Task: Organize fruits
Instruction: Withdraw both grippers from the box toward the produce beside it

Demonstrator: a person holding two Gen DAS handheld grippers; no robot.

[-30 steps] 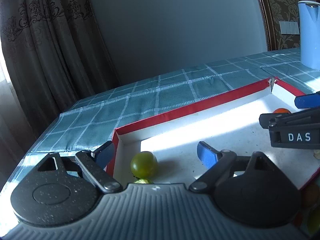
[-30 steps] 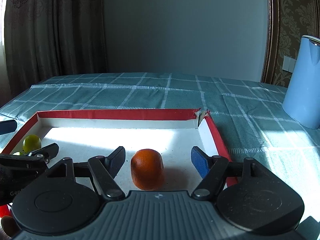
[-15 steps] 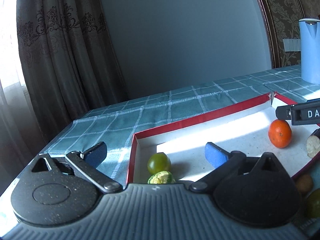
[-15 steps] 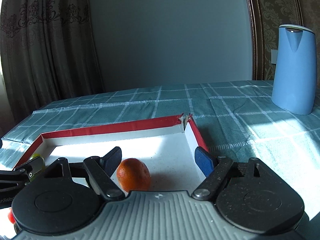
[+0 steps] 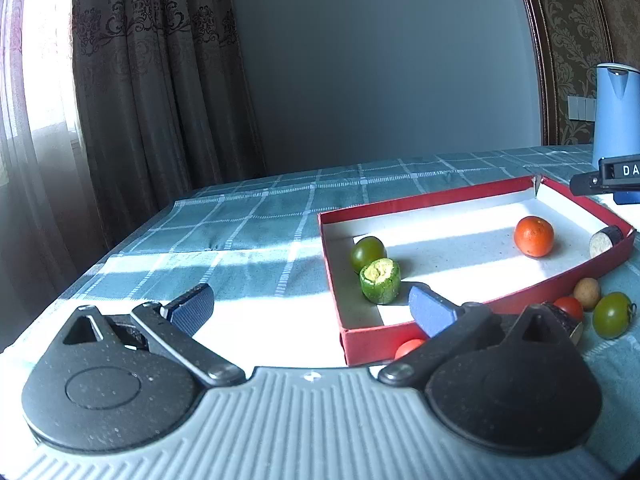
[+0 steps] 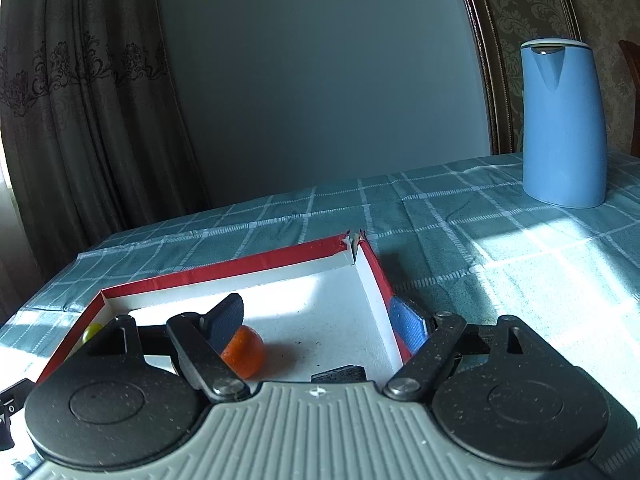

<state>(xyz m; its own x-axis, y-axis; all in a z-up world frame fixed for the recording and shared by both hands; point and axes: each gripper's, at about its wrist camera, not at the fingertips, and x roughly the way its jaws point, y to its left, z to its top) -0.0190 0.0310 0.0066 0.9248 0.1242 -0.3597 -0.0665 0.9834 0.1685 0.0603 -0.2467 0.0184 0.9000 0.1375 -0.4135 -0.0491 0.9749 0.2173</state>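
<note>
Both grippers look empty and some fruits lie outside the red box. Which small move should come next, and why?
Probably bring the open left gripper toward the red tomato lying against the red box front wall. Its jaws are wide and empty, and that fruit is the nearest one still on the tablecloth.

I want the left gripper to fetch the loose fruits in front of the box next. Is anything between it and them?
Nothing visible blocks them. The red tomato, green tomato and tan fruit lie on the cloth outside the box's near wall, right of the open, empty left gripper. Its own right finger partly hides another red fruit.
</note>
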